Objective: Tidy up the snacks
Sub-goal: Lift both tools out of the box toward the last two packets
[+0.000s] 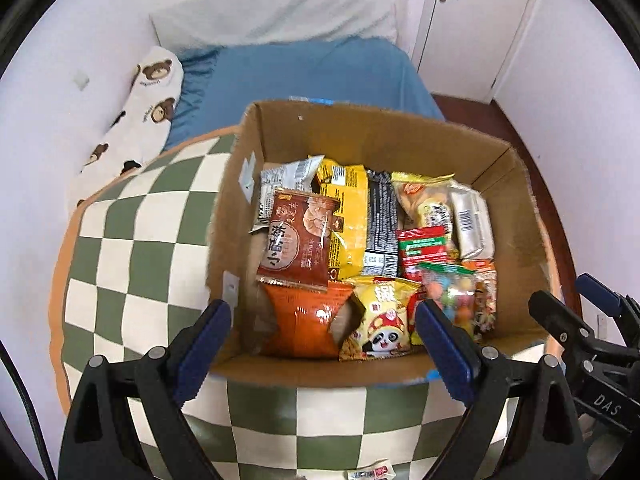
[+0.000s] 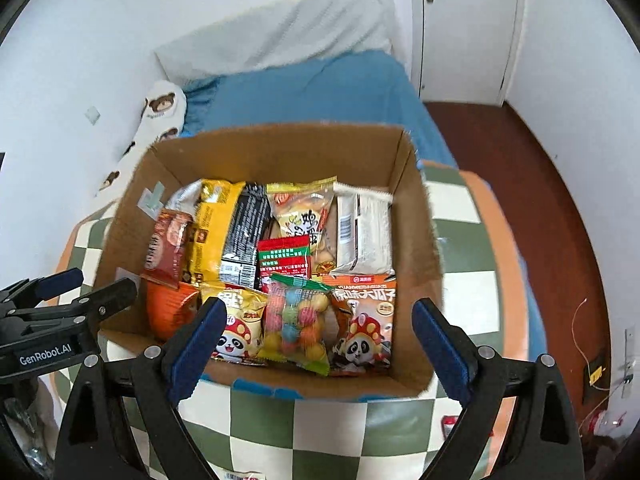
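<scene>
A cardboard box (image 1: 400, 132) sits on a green-and-cream checked cushion (image 1: 132, 248), which lies on a bed with a blue sheet (image 1: 304, 68). A white pillow with bear prints (image 1: 148, 100) lies along the wall at the left of the bed.

The box is open at the top and packed with snacks. A brown packet (image 1: 296, 240) leans by the left wall, with a yellow bag (image 1: 348, 216) and a black packet (image 1: 382, 220) just beside it. A clear bag with a yellow top (image 2: 302, 212) and a white packet (image 2: 364, 232) fill the far right part. A small red-and-green packet (image 2: 285, 258) lies near the middle. Along the near wall lie an orange bag (image 1: 304, 320), a yellow panda packet (image 1: 380, 320), a net bag of coloured sweets (image 2: 296, 324) and an orange panda packet (image 2: 364, 320).

The left claw (image 1: 324, 348) hangs above the near left part of the box, fingers wide apart with nothing between them. The right claw (image 2: 316, 344) hangs above the near right part, also spread wide and holding nothing. Each claw shows at the edge of the other's view.

One more small packet (image 1: 370, 474) lies on the cushion in front of the box.
</scene>
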A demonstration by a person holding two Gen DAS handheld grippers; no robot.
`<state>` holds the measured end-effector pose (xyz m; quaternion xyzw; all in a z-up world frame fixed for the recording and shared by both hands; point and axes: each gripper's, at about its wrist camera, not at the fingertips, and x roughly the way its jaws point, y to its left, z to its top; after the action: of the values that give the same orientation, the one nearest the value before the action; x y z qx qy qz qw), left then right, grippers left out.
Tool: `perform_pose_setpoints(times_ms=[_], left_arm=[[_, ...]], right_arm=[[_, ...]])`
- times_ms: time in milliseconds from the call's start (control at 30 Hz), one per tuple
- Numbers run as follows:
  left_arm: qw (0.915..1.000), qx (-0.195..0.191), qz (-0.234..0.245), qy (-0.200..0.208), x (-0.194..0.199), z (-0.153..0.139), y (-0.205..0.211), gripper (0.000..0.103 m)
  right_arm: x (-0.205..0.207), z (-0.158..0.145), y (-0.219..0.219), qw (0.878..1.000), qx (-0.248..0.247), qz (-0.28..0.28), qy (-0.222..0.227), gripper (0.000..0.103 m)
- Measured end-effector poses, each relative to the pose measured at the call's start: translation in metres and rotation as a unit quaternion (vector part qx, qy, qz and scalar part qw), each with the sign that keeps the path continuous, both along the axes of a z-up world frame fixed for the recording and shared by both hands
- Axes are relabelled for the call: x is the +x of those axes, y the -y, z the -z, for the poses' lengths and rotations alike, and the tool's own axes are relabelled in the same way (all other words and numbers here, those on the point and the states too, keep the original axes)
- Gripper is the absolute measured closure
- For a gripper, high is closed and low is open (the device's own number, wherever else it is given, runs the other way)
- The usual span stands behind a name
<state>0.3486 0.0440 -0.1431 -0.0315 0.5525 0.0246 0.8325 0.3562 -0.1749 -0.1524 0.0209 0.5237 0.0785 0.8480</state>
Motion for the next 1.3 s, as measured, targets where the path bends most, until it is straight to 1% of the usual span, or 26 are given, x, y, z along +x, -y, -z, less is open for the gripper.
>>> perform_pose_setpoints(times_ms=[333, 467, 600, 767, 800, 833, 900, 933, 1033, 1133, 1200, 1300], left_arm=[[0.9976, 0.009, 0.013, 0.067, -0.057, -0.053, 0.019, 0.009], [0.9961, 0.006, 0.014, 0.087, -0.077, -0.068, 0.026, 0.009], [0.9949, 0.007, 0.02, 0.099, -0.094, -0.076, 0.034, 0.009], [0.9947, 0.004, 0.024, 0.1, -0.108, -0.078, 0.038, 0.009], [0.9947, 0.004, 0.026, 0.1, -0.111, -0.078, 0.039, 0.009], [0.9947, 0.003, 0.028, 0.099, -0.113, -0.078, 0.04, 0.009], [0.9951, -0.003, 0.034, 0.093, -0.116, -0.074, 0.04, 0.007], [0.9954, -0.009, 0.037, 0.089, -0.119, -0.07, 0.04, 0.0], [0.9964, -0.021, 0.039, 0.072, -0.125, -0.054, 0.04, 0.0], [0.9977, -0.03, 0.043, 0.041, -0.13, -0.03, 0.043, 0.0], [0.9987, -0.023, 0.041, 0.019, -0.135, -0.008, 0.046, 0.0], [0.9996, -0.011, 0.025, -0.011, -0.141, 0.021, 0.05, 0.0]], right_arm=[[-0.055, -0.054, 0.008, 0.999, 0.011, 0.002, 0.049, 0.007], [-0.08, -0.077, 0.012, 0.997, 0.009, 0.005, 0.074, 0.007], [-0.099, -0.093, 0.014, 0.996, 0.012, 0.009, 0.086, 0.007], [-0.121, -0.102, 0.018, 0.995, 0.02, 0.02, 0.093, 0.007], [-0.123, -0.102, 0.019, 0.995, 0.021, 0.022, 0.091, 0.005], [-0.125, -0.101, 0.02, 0.996, 0.02, 0.025, 0.088, 0.003], [-0.134, -0.098, 0.024, 0.996, 0.021, 0.038, 0.081, 0.003], [-0.137, -0.095, 0.026, 0.996, 0.024, 0.042, 0.076, 0.003], [-0.147, -0.081, 0.04, 0.996, 0.031, 0.066, 0.058, 0.003], [-0.153, -0.058, 0.06, 0.994, 0.033, 0.096, 0.032, 0.003], [-0.154, -0.037, 0.078, 0.992, 0.034, 0.119, 0.01, 0.003], [-0.15, -0.001, 0.104, 0.99, 0.031, 0.133, -0.023, 0.003]])
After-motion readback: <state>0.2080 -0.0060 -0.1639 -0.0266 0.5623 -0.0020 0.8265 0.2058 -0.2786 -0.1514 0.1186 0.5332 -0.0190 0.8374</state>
